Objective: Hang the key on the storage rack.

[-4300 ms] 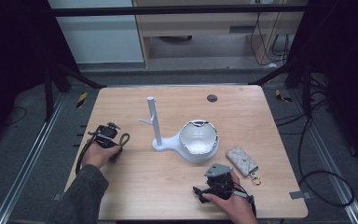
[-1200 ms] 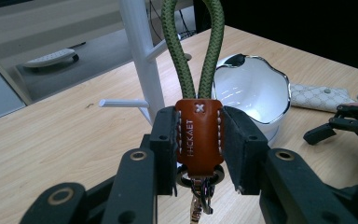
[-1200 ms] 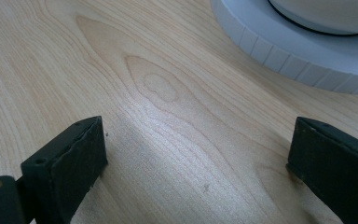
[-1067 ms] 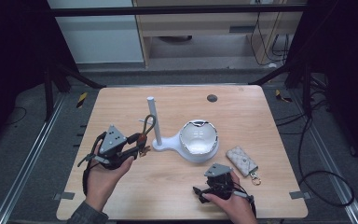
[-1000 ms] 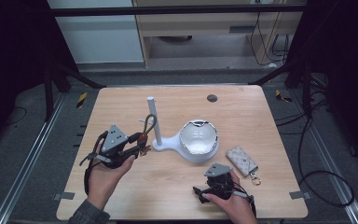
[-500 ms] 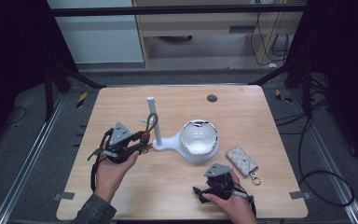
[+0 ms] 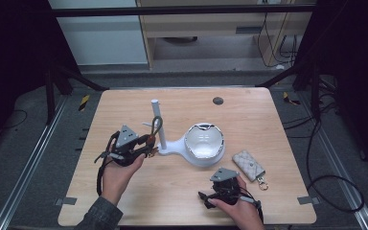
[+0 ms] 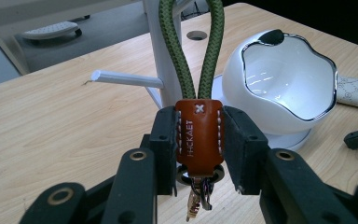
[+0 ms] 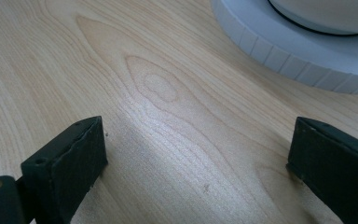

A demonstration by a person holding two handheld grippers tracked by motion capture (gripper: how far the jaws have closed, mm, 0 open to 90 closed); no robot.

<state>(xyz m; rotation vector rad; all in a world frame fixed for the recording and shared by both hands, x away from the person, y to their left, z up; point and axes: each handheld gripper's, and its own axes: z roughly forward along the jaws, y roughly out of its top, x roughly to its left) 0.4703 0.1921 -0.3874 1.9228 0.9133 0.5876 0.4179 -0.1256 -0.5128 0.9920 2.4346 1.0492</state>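
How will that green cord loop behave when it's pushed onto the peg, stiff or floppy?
The loop probably holds its shape: it stands upright above the leather tab clamped in the left gripper. Braided, so likely to flex against the peg. The keys dangle and may swing.

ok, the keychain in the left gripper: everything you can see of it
The keychain has a green braided cord loop, a brown leather sleeve with white stitching and embossed lettering, then a metal ring with small keys hanging below. The left gripper clamps the sleeve from both sides. The loop points up beside the white stand's post, above its side peg.
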